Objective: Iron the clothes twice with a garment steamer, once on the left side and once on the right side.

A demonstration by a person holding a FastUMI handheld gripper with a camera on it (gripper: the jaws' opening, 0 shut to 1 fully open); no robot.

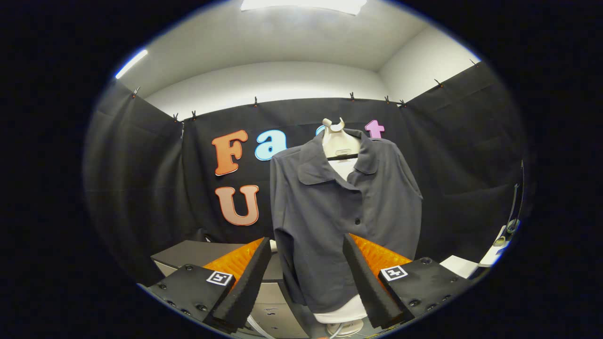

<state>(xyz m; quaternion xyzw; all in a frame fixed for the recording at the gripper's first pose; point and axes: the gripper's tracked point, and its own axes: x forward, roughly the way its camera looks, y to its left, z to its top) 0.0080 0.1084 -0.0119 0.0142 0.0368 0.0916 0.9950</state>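
Grey and smooth, the table [278,308] shows as a small patch low between the claw's fingers, with a thin pale hose or cord curving across it near the base of the stand; a darker box-like block [198,252] sits on the left, just beyond the left finger. Nearest of all is the gripper [306,273], its two fingers spread wide apart with nothing pressed between them, so the claw is open and holds no tool. Just ahead of the fingers, in the gap between them, hangs the dark grey shirt [330,207], a collared, buttoned garment with long sleeves drooping at its sides; its lower hem reaches down into the space between the fingertips, and whether cloth touches either finger cannot be told. The shirt is draped on a pale mannequin form [340,141], whose neck and hook show above the collar and whose rounded white bottom shows under the hem. On the far right lie a few pale sheets or cards [459,266] beside a stand-like object at the edge. Beyond everything hangs the black cloth wall [141,188], clipped along its top, and above it a white room wall [264,82] and ceiling with bright light strips [301,4].
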